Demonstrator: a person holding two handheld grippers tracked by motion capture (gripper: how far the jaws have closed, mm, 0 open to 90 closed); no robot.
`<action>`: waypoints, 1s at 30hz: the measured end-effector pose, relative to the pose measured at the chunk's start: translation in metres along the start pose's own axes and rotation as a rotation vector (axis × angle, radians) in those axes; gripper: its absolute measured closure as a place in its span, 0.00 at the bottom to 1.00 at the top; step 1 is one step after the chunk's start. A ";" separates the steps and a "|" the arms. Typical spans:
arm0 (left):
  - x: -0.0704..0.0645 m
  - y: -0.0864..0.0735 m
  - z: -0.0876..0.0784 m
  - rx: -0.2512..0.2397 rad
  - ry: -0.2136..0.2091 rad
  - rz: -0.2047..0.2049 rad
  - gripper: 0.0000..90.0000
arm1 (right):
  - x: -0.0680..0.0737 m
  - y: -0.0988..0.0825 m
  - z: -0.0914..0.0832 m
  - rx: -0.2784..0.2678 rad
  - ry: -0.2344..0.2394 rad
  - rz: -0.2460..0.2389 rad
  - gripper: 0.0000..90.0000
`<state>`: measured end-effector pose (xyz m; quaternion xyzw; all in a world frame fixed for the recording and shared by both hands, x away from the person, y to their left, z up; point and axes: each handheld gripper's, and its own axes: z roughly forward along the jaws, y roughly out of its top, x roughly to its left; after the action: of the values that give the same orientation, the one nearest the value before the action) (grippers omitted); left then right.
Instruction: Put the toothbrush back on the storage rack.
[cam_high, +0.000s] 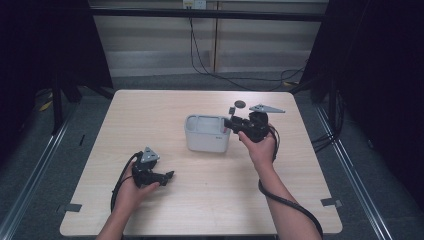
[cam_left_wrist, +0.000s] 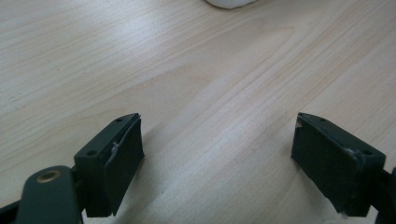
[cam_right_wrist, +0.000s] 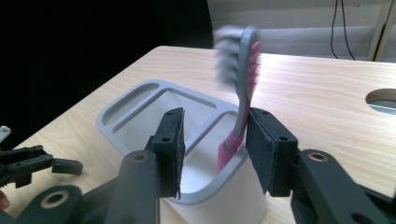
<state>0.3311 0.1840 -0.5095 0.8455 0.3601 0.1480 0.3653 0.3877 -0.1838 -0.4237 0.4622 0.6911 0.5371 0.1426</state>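
Observation:
A white toothbrush holder with a grey rim stands in the middle of the wooden table. A grey and pink toothbrush stands upright in its near compartment, head blurred, handle close against the right-hand jaw. My right gripper is open around the brush, jaws on either side of it; from above it sits at the holder's right end. My left gripper rests low over the table at the front left, open with only bare wood between its jaws. It also shows small beyond the holder.
A small round dark disc lies on the table behind the holder, seen also as a disc at the right. Black cables trail on the floor beyond the table's far edge. Dark curtains flank both sides.

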 end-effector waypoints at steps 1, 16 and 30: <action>0.000 0.000 0.000 0.000 0.000 -0.002 0.18 | 0.000 0.000 0.000 0.001 -0.005 -0.002 0.62; 0.000 0.000 0.000 -0.001 -0.001 -0.003 0.18 | -0.007 -0.001 -0.007 -0.008 -0.009 -0.014 0.45; 0.000 0.000 0.000 -0.001 -0.001 -0.003 0.18 | -0.018 -0.005 -0.022 0.026 -0.029 -0.031 0.38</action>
<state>0.3310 0.1839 -0.5096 0.8450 0.3611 0.1471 0.3660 0.3797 -0.2120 -0.4250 0.4611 0.7030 0.5189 0.1548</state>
